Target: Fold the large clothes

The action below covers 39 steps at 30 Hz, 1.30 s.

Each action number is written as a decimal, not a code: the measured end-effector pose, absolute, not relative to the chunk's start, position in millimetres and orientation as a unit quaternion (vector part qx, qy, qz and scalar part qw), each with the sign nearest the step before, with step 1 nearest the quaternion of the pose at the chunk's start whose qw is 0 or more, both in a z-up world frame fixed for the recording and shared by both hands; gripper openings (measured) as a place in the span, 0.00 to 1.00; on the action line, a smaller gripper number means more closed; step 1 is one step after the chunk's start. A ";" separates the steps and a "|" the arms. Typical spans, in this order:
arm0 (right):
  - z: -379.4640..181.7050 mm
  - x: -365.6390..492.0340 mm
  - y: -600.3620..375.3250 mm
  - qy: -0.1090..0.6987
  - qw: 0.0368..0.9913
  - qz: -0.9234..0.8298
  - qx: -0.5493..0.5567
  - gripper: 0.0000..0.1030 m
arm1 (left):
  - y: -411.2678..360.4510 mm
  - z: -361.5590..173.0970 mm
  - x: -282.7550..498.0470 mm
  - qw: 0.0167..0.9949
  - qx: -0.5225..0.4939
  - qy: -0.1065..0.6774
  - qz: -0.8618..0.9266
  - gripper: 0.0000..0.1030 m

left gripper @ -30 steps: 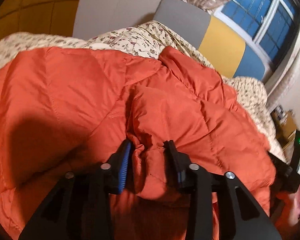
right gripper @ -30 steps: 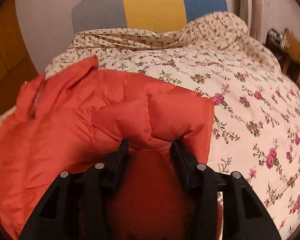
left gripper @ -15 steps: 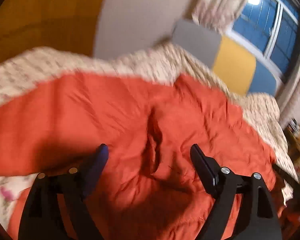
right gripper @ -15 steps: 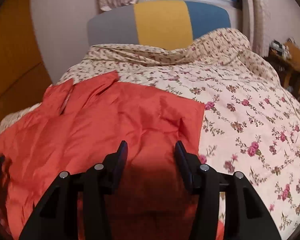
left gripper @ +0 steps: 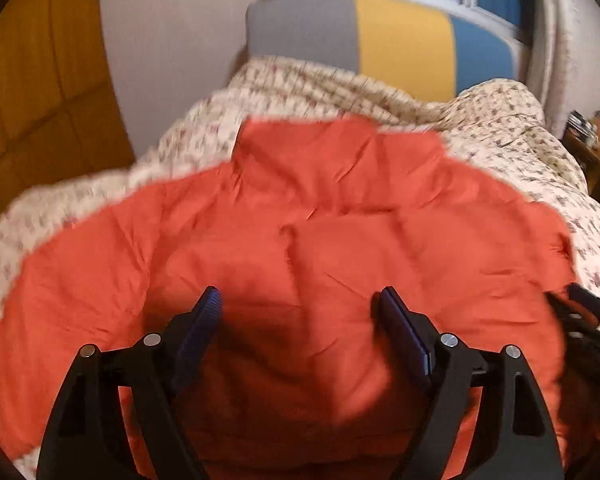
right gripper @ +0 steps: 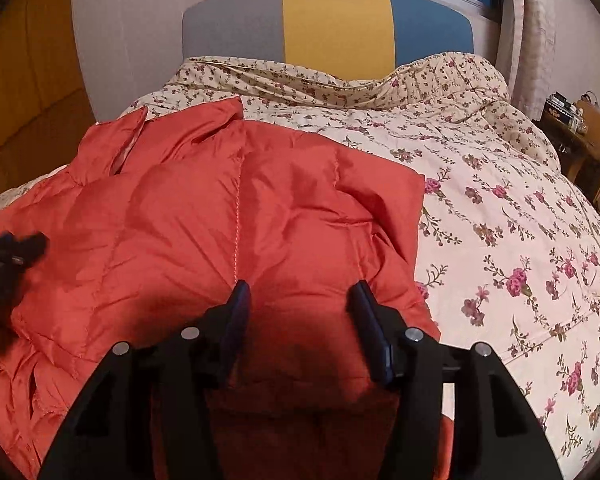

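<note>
Both tongs apart, clamping nothing: left tongs point(left gripper: 298, 316) wide, right tongs point(right gripper: 298, 300) just opening over the jacket point(right gripper: 228, 216) on the bed point(right gripper: 520, 216). Fold looks just released. Next: regrip an edge for another fold.

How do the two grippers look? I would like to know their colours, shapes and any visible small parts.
Both grippers look alike. The left gripper has black angular plastic fingers with triangular cut-outs and small round silver bolt heads; its inner pads are dark blue and ribbed. The right gripper has the same black frame, silver bolts and dark blue pads. No cables, markings, hands or sleeves are visible.
</note>
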State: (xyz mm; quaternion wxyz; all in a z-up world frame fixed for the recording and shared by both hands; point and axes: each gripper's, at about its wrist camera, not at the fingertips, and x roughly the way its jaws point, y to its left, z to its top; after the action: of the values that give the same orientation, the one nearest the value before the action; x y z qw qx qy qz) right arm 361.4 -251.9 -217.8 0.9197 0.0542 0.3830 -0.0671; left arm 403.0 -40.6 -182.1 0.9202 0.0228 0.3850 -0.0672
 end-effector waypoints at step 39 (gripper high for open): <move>-199.6 319.1 -276.6 0.350 0.927 -0.065 0.121 0.69 | -19.8 -178.8 360.0 0.927 0.024 0.368 -0.070 0.96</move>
State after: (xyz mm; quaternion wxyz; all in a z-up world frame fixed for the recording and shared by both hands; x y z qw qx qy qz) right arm 319.1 -276.6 -199.6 0.9267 0.1208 0.3498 -0.0650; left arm 360.0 -19.8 -178.8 0.9269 0.0240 0.3680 -0.0703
